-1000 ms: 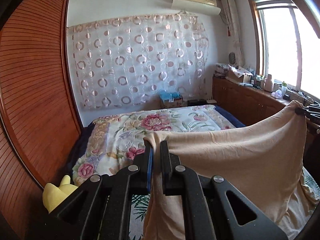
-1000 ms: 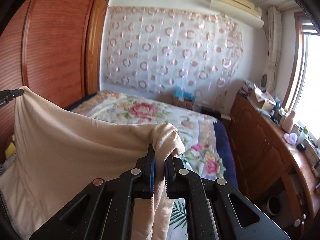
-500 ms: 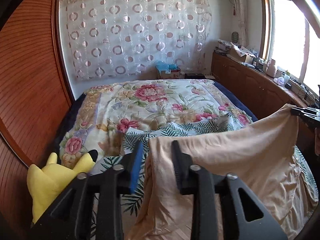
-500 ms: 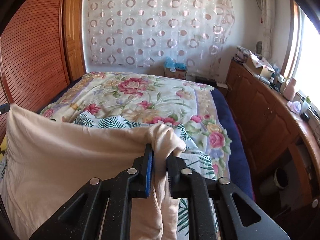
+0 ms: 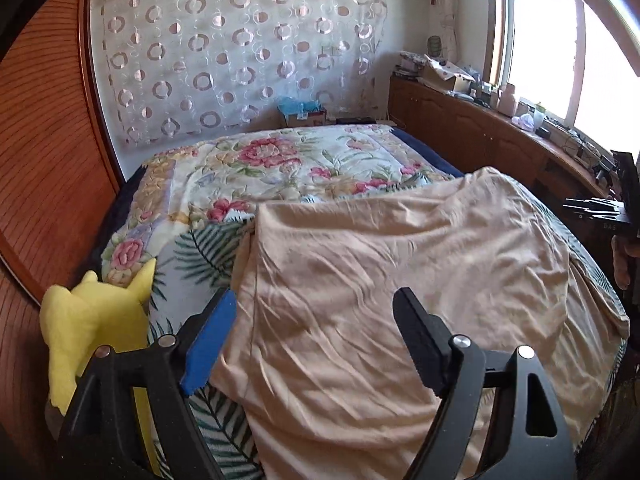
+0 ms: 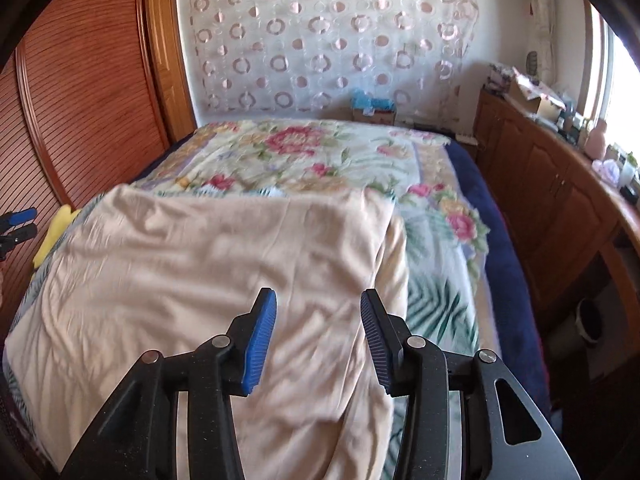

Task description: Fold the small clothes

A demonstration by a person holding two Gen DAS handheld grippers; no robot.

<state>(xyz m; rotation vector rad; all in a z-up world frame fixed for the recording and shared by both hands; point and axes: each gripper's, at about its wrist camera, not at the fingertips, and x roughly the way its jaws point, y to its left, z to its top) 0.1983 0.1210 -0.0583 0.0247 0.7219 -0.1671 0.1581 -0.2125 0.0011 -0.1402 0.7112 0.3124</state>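
My left gripper (image 5: 314,336) hangs above the near edge of the bed (image 5: 280,160), its jaws spread wide and holding nothing. My right gripper (image 6: 318,334) is likewise released, jaws parted with only air between them.

The peach cloth (image 5: 400,272) lies spread across the near end of the bed, below both pairs of jaws and touching neither. It is wrinkled all over, with a fairly straight far edge that runs across the bed. In the right wrist view the cloth (image 6: 208,260) looks slightly blurred, and its right side seems to be doubled, one layer lying over another along that edge. Its near part drapes down toward me, past the bottom of both views.

Under the cloth is a sheet with green palm leaves (image 5: 208,252), and beyond that a flowered quilt (image 6: 304,148) covers the far part of the bed. A yellow plush toy (image 5: 88,320) sits at the left edge of the bed, just beside my left jaws. A wooden wardrobe (image 6: 88,92) stands along the left of the bed, and a circle-patterned curtain (image 5: 240,52) hangs on the far wall. To the right, a wooden cabinet (image 6: 560,192) carrying small clutter runs under the bright window (image 5: 540,40).
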